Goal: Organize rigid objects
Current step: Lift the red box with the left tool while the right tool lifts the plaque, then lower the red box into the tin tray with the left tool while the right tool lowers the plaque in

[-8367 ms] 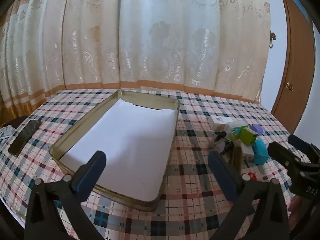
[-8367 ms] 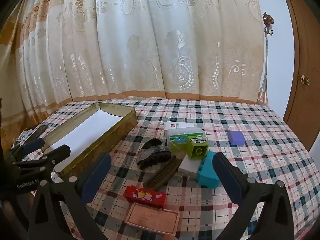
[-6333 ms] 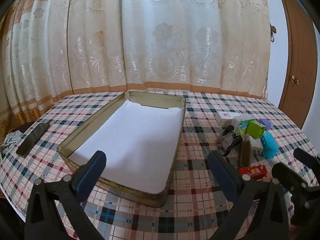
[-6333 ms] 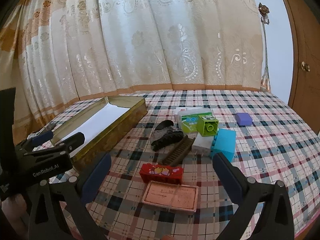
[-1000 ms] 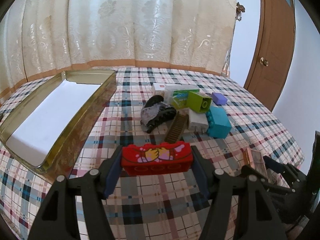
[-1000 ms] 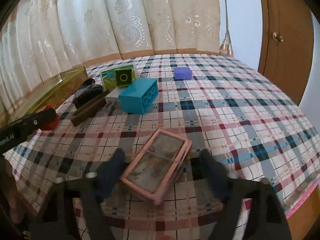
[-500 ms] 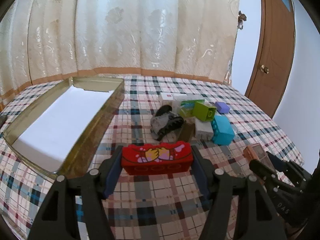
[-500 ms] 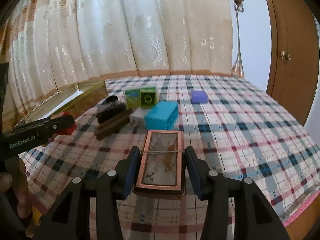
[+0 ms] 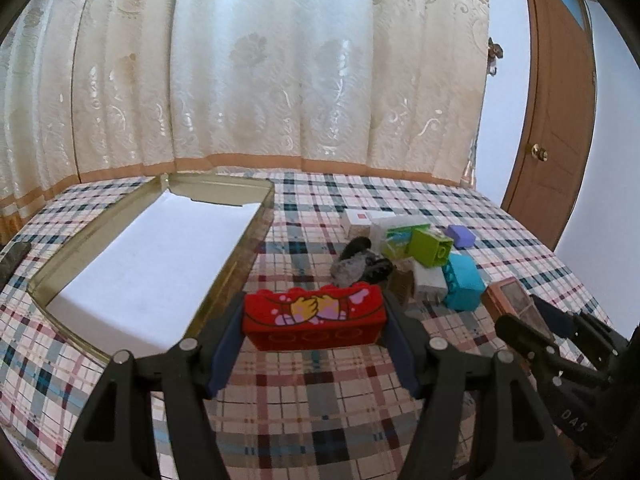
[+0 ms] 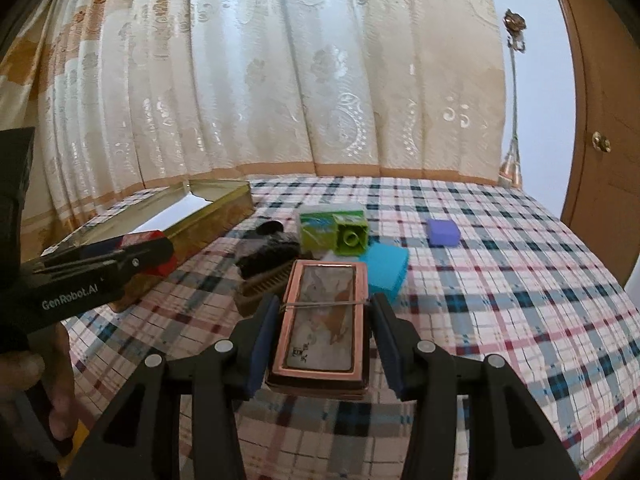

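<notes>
- The tin [image 9: 224,268] lies open at the table's left, its white floor bare; both loads should go in there, judging by the task.
- The left gripper [image 9: 314,334] pinches the red brick [image 9: 314,316] by its 2 ends, just beside the tin's right wall.
- The right gripper [image 10: 322,320] clamps the pink box [image 10: 322,316] by its long sides, above the table near the pile [image 10: 340,236].
- Clear the tin's rim, then lower flat; keep the 2 grippers apart.

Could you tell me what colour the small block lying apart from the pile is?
The small block is purple, clearest in the right wrist view.
</notes>
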